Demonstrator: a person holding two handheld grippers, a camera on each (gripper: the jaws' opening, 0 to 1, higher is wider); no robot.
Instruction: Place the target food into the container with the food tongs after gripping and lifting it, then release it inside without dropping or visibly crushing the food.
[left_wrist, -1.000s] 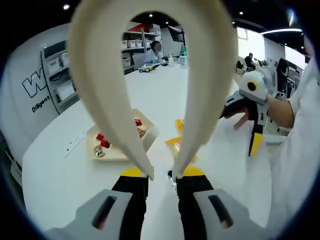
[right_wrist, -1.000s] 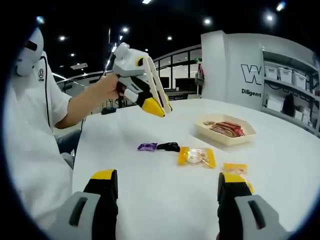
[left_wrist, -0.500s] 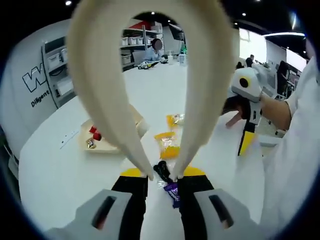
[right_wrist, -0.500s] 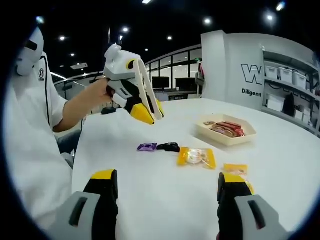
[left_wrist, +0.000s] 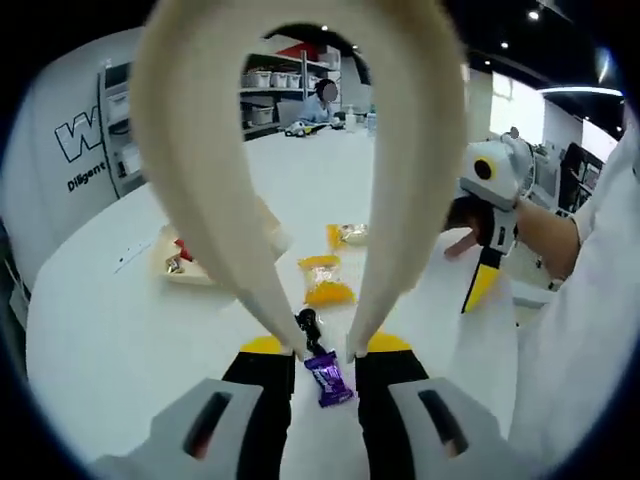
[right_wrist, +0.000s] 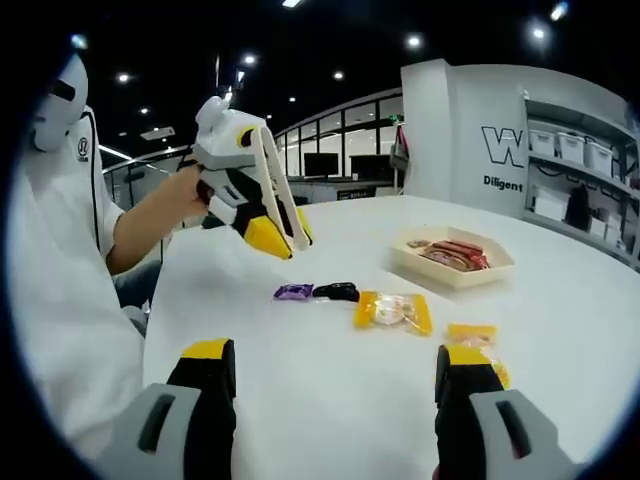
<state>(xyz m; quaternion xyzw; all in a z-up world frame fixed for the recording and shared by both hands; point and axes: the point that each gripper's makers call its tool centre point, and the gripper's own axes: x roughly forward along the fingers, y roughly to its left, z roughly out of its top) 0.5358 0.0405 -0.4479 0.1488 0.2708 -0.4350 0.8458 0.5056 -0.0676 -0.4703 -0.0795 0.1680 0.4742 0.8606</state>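
Note:
My left gripper (left_wrist: 325, 346) is shut on cream food tongs (left_wrist: 400, 200), whose two tips stand slightly apart just above a purple wrapped candy (left_wrist: 328, 378) on the white table. A black candy (left_wrist: 307, 323) lies right behind it. Two yellow packets (left_wrist: 327, 281) lie farther on. The beige container (left_wrist: 170, 268) with red foods sits to the left. In the right gripper view my left gripper (right_wrist: 268, 238) hangs with the tongs (right_wrist: 272, 185) over the purple candy (right_wrist: 294, 292) and black candy (right_wrist: 338, 291). My right gripper (right_wrist: 335, 355) is open and holds nothing.
A yellow packet (right_wrist: 392, 312) and a smaller one (right_wrist: 470, 337) lie before the container (right_wrist: 452, 272). A person's hand holds my right gripper (left_wrist: 488, 235) off to the right. The white table (right_wrist: 300, 400) has bare room near me. Shelves and a wall stand beyond.
My left gripper has come down with the tongs toward the purple and black candies. The candies, packets and container lie where they were. My right gripper has not moved.

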